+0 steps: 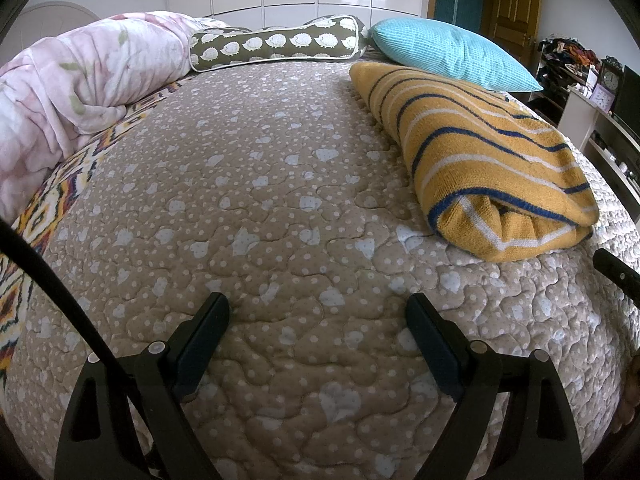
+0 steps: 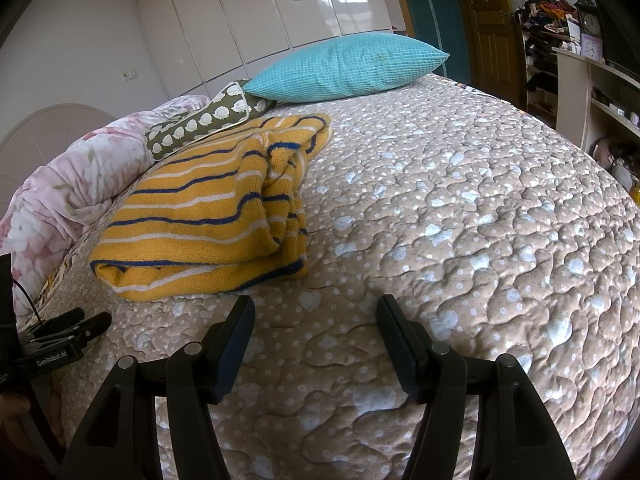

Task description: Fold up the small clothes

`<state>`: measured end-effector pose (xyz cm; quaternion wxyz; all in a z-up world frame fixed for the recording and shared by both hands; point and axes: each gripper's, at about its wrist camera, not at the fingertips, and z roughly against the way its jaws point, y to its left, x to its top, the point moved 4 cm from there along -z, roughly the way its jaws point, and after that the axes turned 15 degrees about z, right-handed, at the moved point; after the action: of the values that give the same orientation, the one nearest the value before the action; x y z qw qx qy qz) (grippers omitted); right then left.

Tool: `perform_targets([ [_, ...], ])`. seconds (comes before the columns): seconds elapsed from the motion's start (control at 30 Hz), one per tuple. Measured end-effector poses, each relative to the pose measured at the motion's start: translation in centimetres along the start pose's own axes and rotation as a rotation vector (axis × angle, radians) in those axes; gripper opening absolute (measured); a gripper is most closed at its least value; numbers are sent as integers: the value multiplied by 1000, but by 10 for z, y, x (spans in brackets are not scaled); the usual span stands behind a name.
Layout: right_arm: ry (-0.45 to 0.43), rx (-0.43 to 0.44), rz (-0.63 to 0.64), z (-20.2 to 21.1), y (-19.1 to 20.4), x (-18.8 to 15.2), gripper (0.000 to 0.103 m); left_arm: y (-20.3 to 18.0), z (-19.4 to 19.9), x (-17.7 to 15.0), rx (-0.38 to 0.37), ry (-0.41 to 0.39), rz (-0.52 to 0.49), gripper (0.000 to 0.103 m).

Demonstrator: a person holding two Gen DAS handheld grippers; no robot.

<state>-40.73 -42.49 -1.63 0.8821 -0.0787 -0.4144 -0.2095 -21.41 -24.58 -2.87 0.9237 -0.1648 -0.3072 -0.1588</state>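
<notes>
A yellow knit garment with blue and white stripes point(image 1: 484, 148) lies folded in a thick bundle on the beige quilted bed. It also shows in the right wrist view point(image 2: 208, 216), ahead and to the left. My left gripper point(image 1: 318, 308) is open and empty, low over the bare quilt, with the garment to its right. My right gripper point(image 2: 316, 312) is open and empty, just in front of the garment's near edge. The left gripper shows in the right wrist view point(image 2: 76, 326) at the far left. The tip of the right gripper shows at the right edge of the left wrist view point(image 1: 616, 274).
A turquoise pillow point(image 1: 452, 54), an olive bolster with a sheep print point(image 1: 276, 42) and a pink floral duvet point(image 1: 76, 92) lie along the far and left sides of the bed point(image 1: 280, 200). Shelves and a desk point(image 2: 592, 80) stand to the right of the bed.
</notes>
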Motion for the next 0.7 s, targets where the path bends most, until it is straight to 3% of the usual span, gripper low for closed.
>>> perform_targets([
  [0.23,1,0,-4,2,3,3,67,0,0,0,-1,0,0,89],
  [0.4,40,-65,-10,16,13,16,69,0,0,0,1,-1,-1,90],
  [0.6,-63,-35,108,25,57,84,69,4,-1,3,4,-1,4,91],
  [0.67,-68,22,138,9,75,112,69,3,-1,3,3,-1,5,91],
  [0.7,-62,47,155,-1,84,124,64,4,-1,3,1,-1,6,91],
])
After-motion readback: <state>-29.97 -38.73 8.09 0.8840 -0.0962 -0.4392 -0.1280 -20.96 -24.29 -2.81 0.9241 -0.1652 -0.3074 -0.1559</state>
